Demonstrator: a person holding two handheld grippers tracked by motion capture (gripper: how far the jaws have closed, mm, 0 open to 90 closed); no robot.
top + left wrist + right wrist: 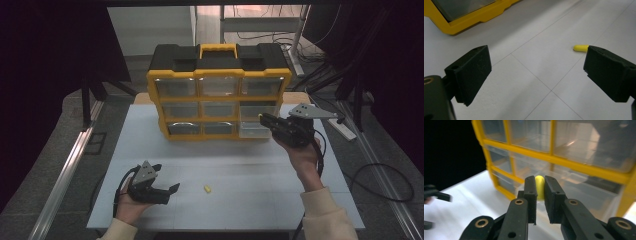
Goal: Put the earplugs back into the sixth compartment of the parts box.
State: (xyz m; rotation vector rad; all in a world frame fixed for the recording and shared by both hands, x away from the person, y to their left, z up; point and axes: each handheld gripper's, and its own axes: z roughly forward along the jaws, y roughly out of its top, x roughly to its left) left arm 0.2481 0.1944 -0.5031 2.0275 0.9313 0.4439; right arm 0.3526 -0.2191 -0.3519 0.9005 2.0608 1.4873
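While my right gripper (540,195) clamps 1 yellow peg (539,187) over the pulled-out bottom-right drawer (254,129) of the organizer (219,90), nothing's dropped yet; my left gripper (167,192), jaws apart, nears the second peg (207,189) on the table (260,175).

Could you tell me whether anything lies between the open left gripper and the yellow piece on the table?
Nothing visible does. The left gripper is open and faces the yellow piece across bare table. In the left gripper view one jaw overlaps the piece's end, but that is only line of sight.
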